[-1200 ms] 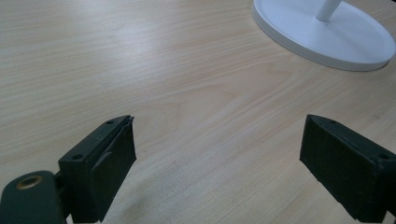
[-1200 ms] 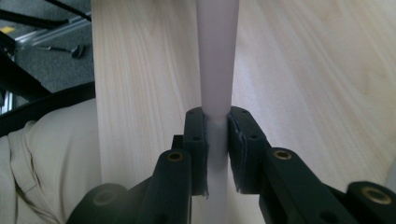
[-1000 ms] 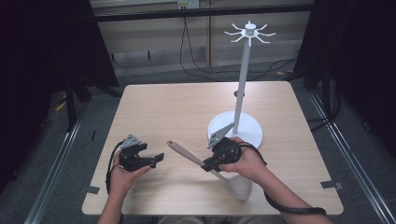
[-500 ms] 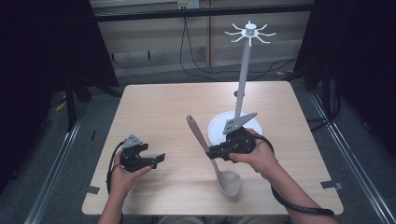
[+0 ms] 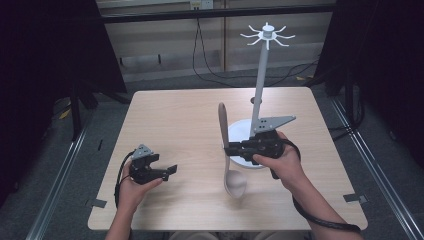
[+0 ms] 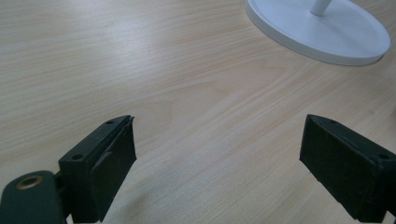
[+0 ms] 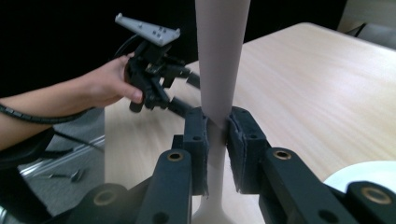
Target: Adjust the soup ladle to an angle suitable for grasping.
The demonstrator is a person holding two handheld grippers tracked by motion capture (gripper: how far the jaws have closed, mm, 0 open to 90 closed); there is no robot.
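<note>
A pale beige spoon [image 5: 223, 122] stands almost upright, handle up and bowl [image 5: 235, 183] down close to the tabletop. My right gripper [image 5: 230, 149] is shut on its narrow neck. In the right gripper view both pads [image 7: 237, 140] press on the spoon's handle [image 7: 219, 56]. A white hanging stand [image 5: 260, 95] with hooks at its top [image 5: 267, 35] rises just behind the right gripper from a round base [image 5: 240, 131]. My left gripper [image 5: 171, 170] hovers open over the table's front left, nothing between its fingers [image 6: 116, 158]. The stand base [image 6: 322, 32] lies ahead of it.
The wooden table [image 5: 180, 115] has bare room across its left and far parts. Its front edge runs close under both hands. Dark curtains and floor rails flank the table. The left gripper [image 7: 184, 93] appears beyond the spoon in the right gripper view.
The right gripper has risen and turned, swinging the spoon from a low slant to nearly upright with the handle up. The left gripper has stayed where it was.
</note>
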